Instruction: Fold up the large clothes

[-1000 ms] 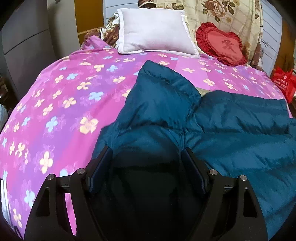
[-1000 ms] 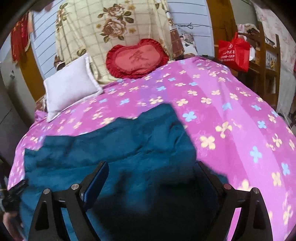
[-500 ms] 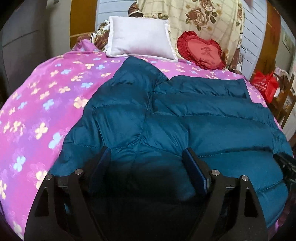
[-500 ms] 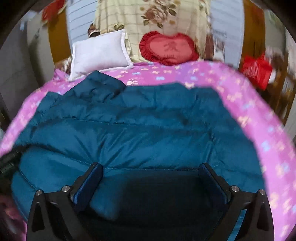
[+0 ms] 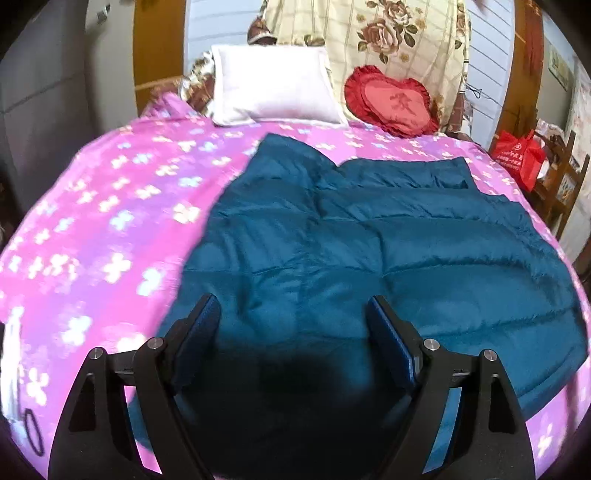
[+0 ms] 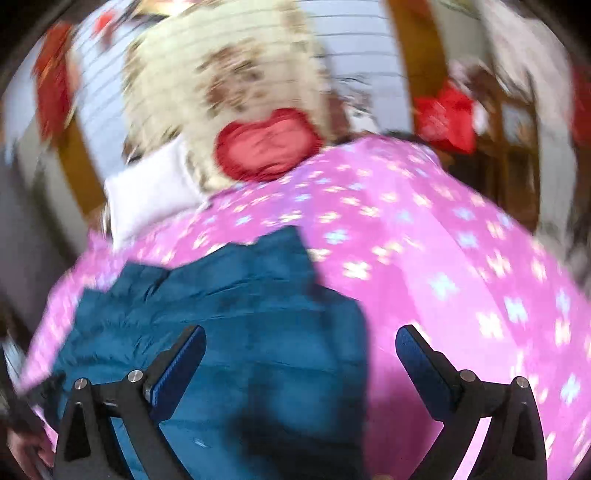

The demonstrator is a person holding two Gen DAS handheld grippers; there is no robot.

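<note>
Jacket (image 5: 369,251), teal, quilted, spread flat

It was a home bedroom: a bed (image 5: 92,229) under a pink flowered sheet, a white pillow (image 5: 273,90), a red heart cushion (image 5: 391,101) and a floral blanket (image 5: 391,33) behind.

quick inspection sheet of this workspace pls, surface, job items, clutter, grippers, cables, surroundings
surface: bed with a pink flowered sheet, mostly uncovered on its left side.
job's things: teal puffer jacket lies spread on the sheet, creased, one part reaching toward the pillows.
clutter: white pillow and red heart cushion at the head of the bed, apart from the jacket.
grippers: left gripper open above the jacket's near edge; right gripper open over the jacket's right edge; right view is motion-blurred.
cables: nothing seen.
surroundings: floral cloth behind the pillows; red bag on wooden furniture to the right.
</note>
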